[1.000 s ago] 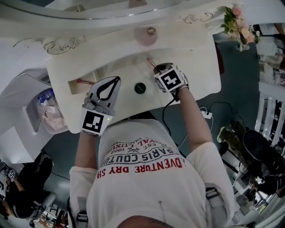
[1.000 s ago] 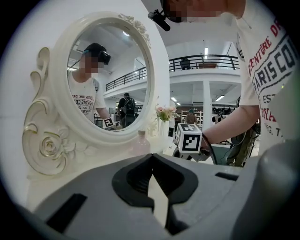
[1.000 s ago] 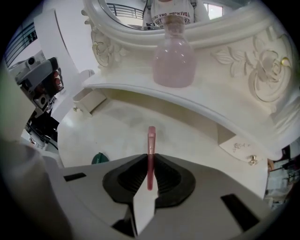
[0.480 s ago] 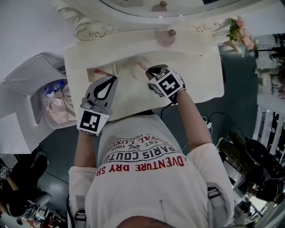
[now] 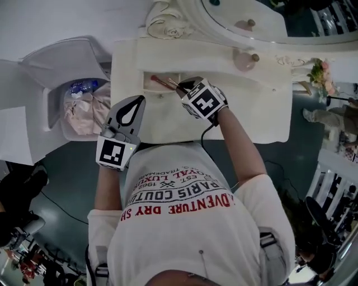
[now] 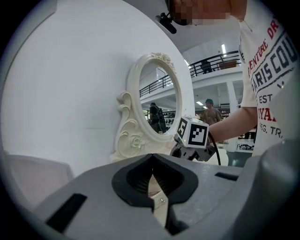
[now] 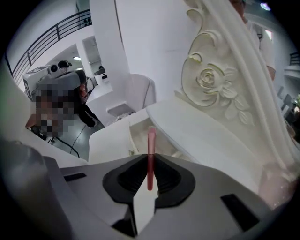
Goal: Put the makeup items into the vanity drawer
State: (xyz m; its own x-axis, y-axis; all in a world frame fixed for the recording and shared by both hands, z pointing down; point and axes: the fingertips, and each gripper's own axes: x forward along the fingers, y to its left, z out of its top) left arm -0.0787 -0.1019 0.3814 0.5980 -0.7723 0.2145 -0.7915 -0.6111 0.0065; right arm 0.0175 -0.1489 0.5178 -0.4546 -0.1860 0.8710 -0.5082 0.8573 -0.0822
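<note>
The cream vanity's small drawer (image 5: 146,81) stands open at the table's left end, and a red stick (image 5: 159,82) lies inside it. My right gripper (image 5: 182,89) hangs at the drawer's right edge, shut on a thin pink makeup stick (image 7: 151,149) that points up past the jaws toward the open drawer (image 7: 137,137). Its tip (image 5: 173,85) reaches over the drawer. My left gripper (image 5: 138,100) hovers at the table's front edge below the drawer, shut with nothing in it. In the left gripper view (image 6: 153,161) the right gripper's marker cube (image 6: 193,133) shows ahead.
A pink perfume bottle (image 5: 244,60) stands at the back of the vanity top (image 5: 257,106), below the oval mirror (image 5: 263,17). A flower bunch (image 5: 319,72) sits off the table's right end. Left of the vanity is a white bin (image 5: 83,106) with bags.
My right gripper has carried the pink stick left from the table's middle to the open drawer. The left gripper has stayed near the front edge. The head view has swung left.
</note>
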